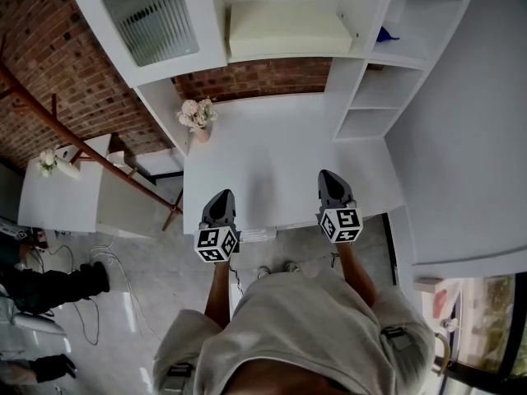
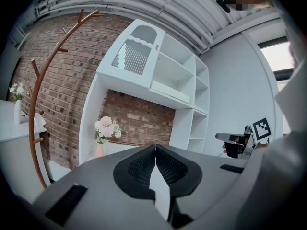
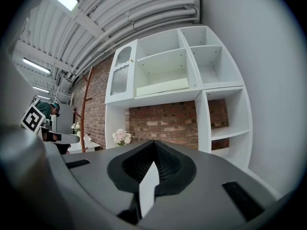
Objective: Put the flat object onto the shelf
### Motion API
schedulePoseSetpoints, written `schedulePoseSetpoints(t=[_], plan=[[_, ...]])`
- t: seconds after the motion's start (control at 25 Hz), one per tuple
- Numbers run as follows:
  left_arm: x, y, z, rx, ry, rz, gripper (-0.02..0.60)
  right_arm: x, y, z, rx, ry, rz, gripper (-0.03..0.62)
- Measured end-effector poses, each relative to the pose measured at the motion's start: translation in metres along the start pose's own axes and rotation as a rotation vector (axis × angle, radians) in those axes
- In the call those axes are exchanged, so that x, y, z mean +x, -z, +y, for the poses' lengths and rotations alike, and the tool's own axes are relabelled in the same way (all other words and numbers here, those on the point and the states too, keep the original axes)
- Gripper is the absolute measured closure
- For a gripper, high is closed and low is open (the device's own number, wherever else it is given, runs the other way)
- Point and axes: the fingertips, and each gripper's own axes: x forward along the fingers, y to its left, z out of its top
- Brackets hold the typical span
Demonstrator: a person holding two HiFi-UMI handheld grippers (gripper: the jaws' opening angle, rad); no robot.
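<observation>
White shelving (image 1: 369, 99) fills the wall ahead of you, set against red brick, with a white worktop (image 1: 272, 142) running out from its base towards you. You hold both grippers side by side over the near edge of that worktop, well apart from each other and pointing roughly level at the shelves. The left gripper (image 1: 221, 196) has its jaws pressed together at the tips, with nothing between them. The right gripper (image 1: 329, 176) is likewise closed on nothing. The flat object (image 1: 288, 30), a pale cream slab, lies flat on the wide middle shelf above the brick recess, filling most of that compartment. To its left is a cabinet door (image 1: 152, 15) with ribbed glass. A small vase of pale pink flowers (image 1: 198, 115) stands at the back left corner of the worktop. Something small and blue (image 1: 387, 35) sits in a right-hand compartment; you cannot tell what it is.
</observation>
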Motion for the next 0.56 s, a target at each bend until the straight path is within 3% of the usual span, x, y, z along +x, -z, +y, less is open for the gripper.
schedulePoseSetpoints(t=[0.56], plan=[[0.0024, -0.0001, -0.0027, -0.003, -0.007, -0.003, 0.565, 0.0082, 0.0021, -0.0043, 0.033, -0.007, 0.005, 0.565]])
